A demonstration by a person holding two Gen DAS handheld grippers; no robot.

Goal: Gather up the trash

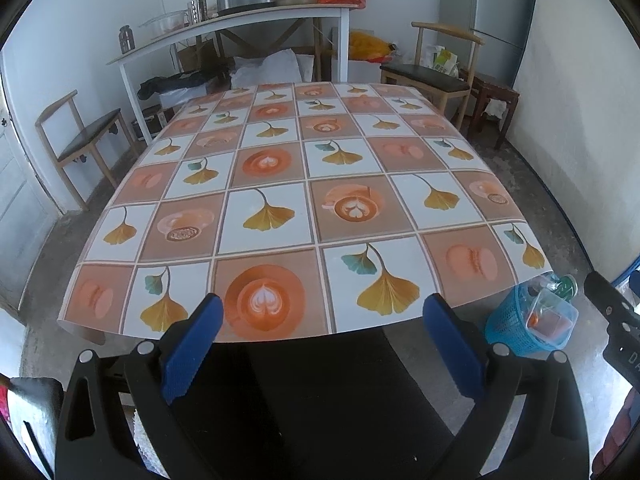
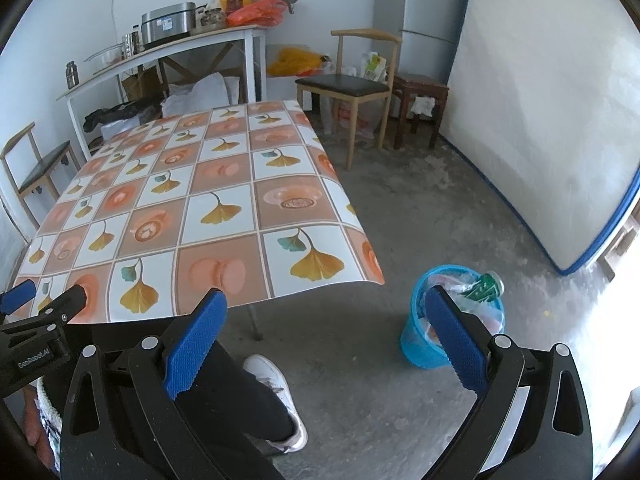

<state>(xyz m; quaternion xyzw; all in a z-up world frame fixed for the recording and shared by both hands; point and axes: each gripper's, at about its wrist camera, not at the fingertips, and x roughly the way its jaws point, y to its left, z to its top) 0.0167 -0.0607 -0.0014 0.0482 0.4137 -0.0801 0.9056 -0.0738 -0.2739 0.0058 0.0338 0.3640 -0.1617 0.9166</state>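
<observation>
Beside the desk's [image 2: 224, 208] near right corner, on the floor, a blue bin [image 2: 416, 344] holds the trash [image 2: 482, 286]. Left gripper [image 1: 322, 344] and right gripper [image 2: 320, 340] both stand wide open, holding nothing.

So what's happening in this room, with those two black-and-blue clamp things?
A person is tidying up with a handheld gripper in each hand. Both the left gripper and the right gripper are open and empty. The patterned table shows no trash on it, and the blue bin on the floor beside it already holds a green bottle and clear plastic packaging. The collecting looks about finished.
</observation>
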